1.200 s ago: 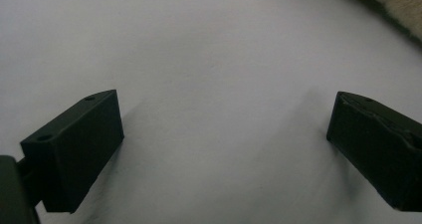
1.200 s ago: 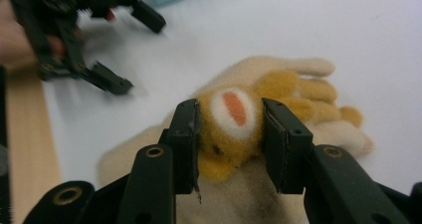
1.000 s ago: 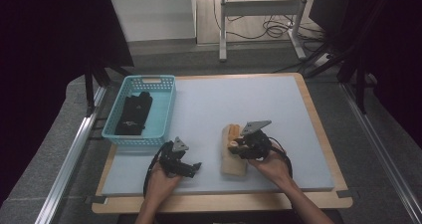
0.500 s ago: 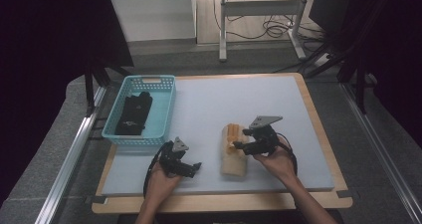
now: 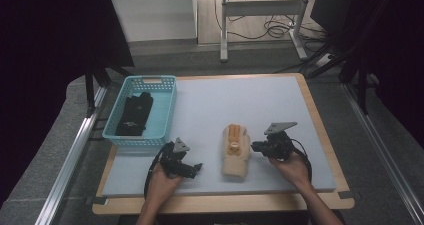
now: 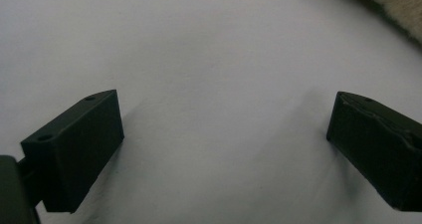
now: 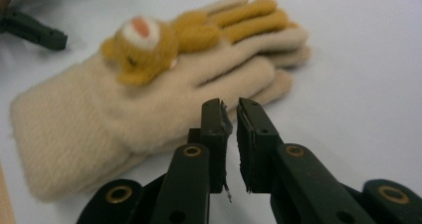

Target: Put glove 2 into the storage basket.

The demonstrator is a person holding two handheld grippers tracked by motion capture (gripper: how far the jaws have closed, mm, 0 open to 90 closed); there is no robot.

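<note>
A cream glove [image 5: 236,147] with a yellow-brown bear on its back lies flat on the pale mat, fingers pointing away from me. In the right gripper view the glove [image 7: 149,84] lies just beyond my right gripper [image 7: 229,109]. Its jaws have just been closing and now stand nearly together with nothing between them. From above, the right gripper [image 5: 256,146] sits just right of the glove, apart from it. My left gripper [image 5: 196,168] rests left of the glove's cuff. Its jaws [image 6: 224,114] are wide open over bare mat, and the glove's edge [image 6: 398,5] is at the top right.
A light blue basket [image 5: 170,105] stands at the mat's left side with a black glove [image 5: 134,114] lying in it. The pale mat [image 5: 250,100] covers a wood-edged table. Dark floor, rails and a desk frame lie beyond.
My right gripper has drawn away to the right from the cream glove, which it was over before. The glove now lies alone on the mat. The left hand has stayed put.
</note>
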